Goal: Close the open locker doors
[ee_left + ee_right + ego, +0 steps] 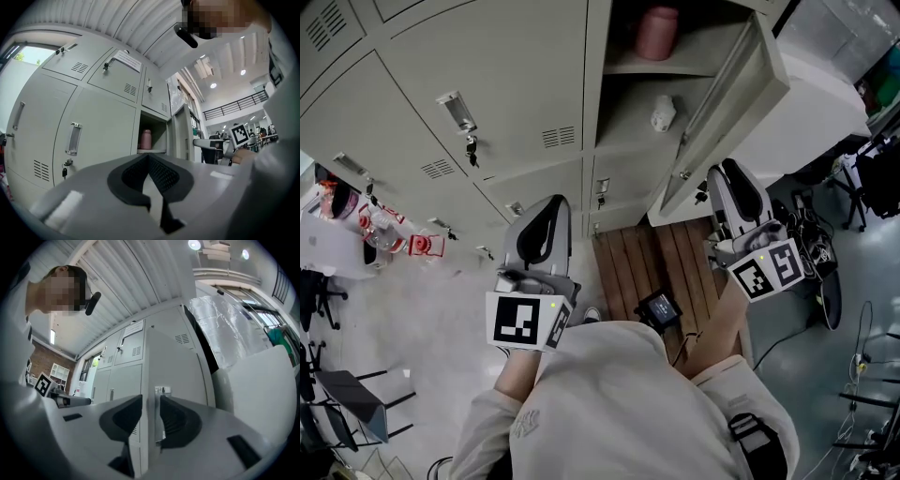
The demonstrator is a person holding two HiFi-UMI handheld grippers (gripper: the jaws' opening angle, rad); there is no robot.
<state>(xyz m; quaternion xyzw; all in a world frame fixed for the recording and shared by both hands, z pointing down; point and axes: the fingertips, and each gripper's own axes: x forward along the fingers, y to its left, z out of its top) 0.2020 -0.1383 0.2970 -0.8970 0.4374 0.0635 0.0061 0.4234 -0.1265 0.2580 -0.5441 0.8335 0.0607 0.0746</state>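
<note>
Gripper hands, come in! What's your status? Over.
Left gripper shut, empty. Right gripper open, astride edge of open grey metal locker door. Pink bottle on shelf inside, set back.

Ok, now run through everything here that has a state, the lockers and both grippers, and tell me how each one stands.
rightmost locker door: open, swung out.
other locker doors: closed.
key: hanging in a closed door's lock.
pink bottle: upright on the open locker's shelf.
left gripper: shut, empty.
right gripper: open, with the door's edge between its jaws.
</note>
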